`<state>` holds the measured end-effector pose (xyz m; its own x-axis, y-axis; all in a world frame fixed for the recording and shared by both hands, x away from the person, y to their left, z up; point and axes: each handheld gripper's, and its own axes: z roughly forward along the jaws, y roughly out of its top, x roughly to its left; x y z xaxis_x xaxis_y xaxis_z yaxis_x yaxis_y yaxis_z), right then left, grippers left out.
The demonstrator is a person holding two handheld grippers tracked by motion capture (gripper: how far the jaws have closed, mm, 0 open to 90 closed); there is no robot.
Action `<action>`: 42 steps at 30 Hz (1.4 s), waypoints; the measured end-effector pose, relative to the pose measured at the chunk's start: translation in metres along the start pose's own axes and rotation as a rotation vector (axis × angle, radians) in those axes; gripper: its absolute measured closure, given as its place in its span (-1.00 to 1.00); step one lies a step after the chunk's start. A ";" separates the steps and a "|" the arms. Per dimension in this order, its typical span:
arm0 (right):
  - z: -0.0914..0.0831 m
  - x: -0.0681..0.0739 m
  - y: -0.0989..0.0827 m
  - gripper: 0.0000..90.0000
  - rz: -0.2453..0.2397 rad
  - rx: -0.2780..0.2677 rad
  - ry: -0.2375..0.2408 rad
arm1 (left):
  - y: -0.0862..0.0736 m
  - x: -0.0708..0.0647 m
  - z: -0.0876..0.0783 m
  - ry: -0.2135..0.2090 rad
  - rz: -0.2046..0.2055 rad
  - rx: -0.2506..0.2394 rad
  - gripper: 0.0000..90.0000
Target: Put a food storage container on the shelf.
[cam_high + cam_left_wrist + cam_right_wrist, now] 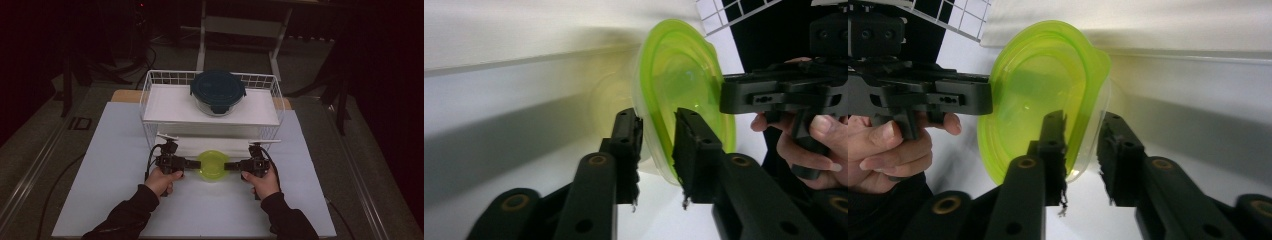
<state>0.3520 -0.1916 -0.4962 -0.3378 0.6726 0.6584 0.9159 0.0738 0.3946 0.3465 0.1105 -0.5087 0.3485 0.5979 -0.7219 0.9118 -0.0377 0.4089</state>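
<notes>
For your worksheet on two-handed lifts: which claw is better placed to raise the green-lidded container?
Neither alone: left claw and right claw both straddle opposite edges of the green-lidded container, so lifting together looks best.

Two containers are sitting in the scene — one green-lidded container point(213, 165) on the table, one dark-blue-lidded container point(217, 91) up on the shelf. One white wire rack point(150, 95) is standing on one white table point(115, 200). Two grippers are working — the left gripper point(192, 163) and the right gripper point(231, 165) — each being held by one hand, so two hands are showing.
</notes>
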 end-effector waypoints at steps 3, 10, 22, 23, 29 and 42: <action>0.000 0.000 -0.001 0.66 0.009 0.007 0.006 | -0.001 0.000 0.000 -0.013 -0.008 0.005 0.62; 0.000 0.002 -0.006 0.73 0.027 0.002 0.033 | -0.004 -0.001 -0.001 -0.008 -0.007 0.018 0.67; -0.006 0.013 -0.014 0.79 -0.023 -0.013 0.015 | -0.008 -0.009 -0.012 -0.032 0.010 0.025 0.78; -0.007 0.013 -0.015 0.79 -0.026 -0.013 0.018 | -0.008 -0.010 -0.014 -0.040 0.009 0.027 0.78; -0.012 0.020 -0.016 0.79 -0.054 -0.019 0.029 | -0.010 -0.013 -0.020 -0.058 0.013 0.021 0.78; -0.040 0.047 -0.025 0.79 -0.130 -0.064 0.037 | -0.021 -0.047 -0.042 -0.049 0.086 -0.025 0.77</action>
<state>0.3051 -0.1912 -0.4499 -0.4617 0.6330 0.6214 0.8484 0.1106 0.5176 0.3021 0.1168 -0.4597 0.4365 0.5530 -0.7097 0.8724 -0.0672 0.4842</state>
